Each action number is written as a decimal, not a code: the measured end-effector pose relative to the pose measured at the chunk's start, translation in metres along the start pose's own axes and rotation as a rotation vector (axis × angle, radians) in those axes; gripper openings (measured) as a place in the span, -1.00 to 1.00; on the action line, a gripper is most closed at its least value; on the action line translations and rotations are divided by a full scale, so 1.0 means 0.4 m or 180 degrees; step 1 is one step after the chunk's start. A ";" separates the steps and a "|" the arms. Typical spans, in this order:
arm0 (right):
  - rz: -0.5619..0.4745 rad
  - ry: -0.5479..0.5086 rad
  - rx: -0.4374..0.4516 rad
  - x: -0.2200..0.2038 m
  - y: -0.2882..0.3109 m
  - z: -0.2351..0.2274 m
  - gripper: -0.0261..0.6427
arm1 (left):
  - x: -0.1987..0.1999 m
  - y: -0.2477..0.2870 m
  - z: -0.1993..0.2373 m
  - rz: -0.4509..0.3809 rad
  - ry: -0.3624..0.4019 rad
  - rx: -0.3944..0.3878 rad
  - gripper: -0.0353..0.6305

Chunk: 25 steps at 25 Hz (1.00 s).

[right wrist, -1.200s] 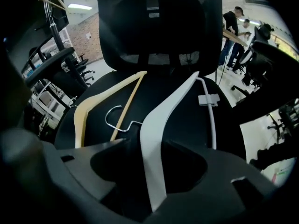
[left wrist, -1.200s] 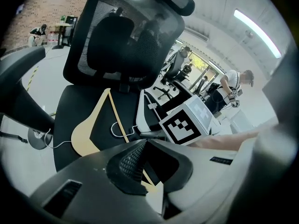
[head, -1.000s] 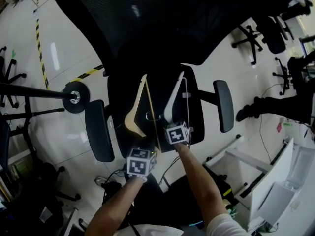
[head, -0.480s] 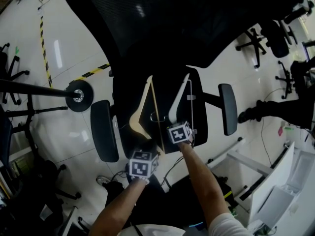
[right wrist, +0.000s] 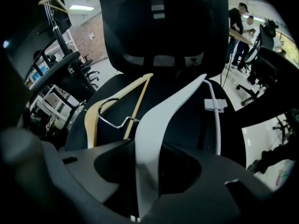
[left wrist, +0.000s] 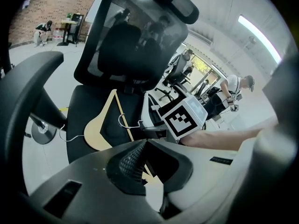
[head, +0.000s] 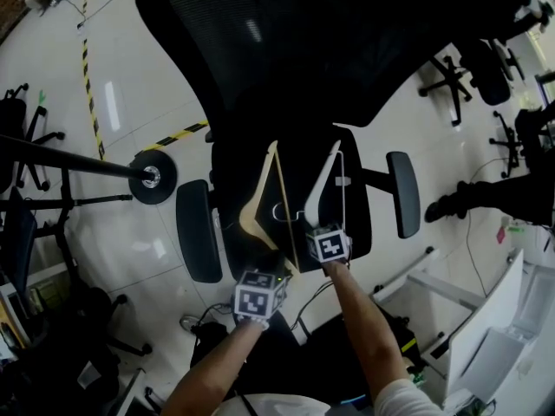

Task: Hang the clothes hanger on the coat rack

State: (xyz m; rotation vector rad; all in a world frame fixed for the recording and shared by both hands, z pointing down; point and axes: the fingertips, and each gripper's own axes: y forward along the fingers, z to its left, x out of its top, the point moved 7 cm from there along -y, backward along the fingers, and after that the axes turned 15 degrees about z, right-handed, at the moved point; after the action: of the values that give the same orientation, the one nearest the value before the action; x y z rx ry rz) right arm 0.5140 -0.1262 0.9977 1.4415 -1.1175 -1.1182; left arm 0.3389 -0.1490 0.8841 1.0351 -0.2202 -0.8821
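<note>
Two hangers show side by side over the seat of the black mesh-backed office chair (head: 357,215): a pale wooden clothes hanger (head: 253,215) and a white plastic clothes hanger (head: 323,180). The left gripper (left wrist: 145,166) has its jaws drawn together, pinching the wooden hanger's near tip. The right gripper (right wrist: 156,171) has just been closing its jaws around the white hanger's arm, yet a dark gap shows beside that arm – no pinch there. The sound course is probably to finish closing before lifting, then raise both hangers level and apart, since the thin wire hook (right wrist: 112,113) (it lies between the two) could snag. The black coat rack (head: 78,159) stands left of the chair – the carry likely swings that way.
</note>
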 end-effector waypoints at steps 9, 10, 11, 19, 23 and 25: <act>-0.0615 0.0435 0.0597 0.014 -0.181 0.058 -0.36 | -0.008 -0.136 -0.041 -0.0201 0.0227 0.0059 -0.93; -0.0699 0.0474 0.0654 0.019 -0.202 0.066 -0.37 | -0.004 -0.153 -0.040 -0.0229 0.0231 0.0073 -0.93; -0.0775 0.0514 0.0715 0.023 -0.226 0.075 -0.37 | 0.000 -0.169 -0.039 -0.0261 0.0228 0.0084 -0.93; -0.1287 0.0788 0.1061 0.026 -0.473 0.172 -0.37 | 0.041 -0.366 -0.066 -0.0677 0.0334 0.0143 -0.93; -0.1502 0.0713 0.1061 0.020 -0.617 0.254 -0.37 | 0.028 -0.482 -0.086 -0.0905 0.0445 0.0155 -0.93; -0.1573 0.0683 0.1090 0.014 -0.673 0.300 -0.37 | 0.015 -0.540 -0.090 -0.1001 0.0477 0.0171 -0.93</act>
State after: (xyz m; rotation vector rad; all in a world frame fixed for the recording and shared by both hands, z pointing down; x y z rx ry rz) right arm 0.4244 -0.1174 0.7170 2.1346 -0.8469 -1.0984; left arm 0.2475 -0.1755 0.6866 1.2005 0.0477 -1.0800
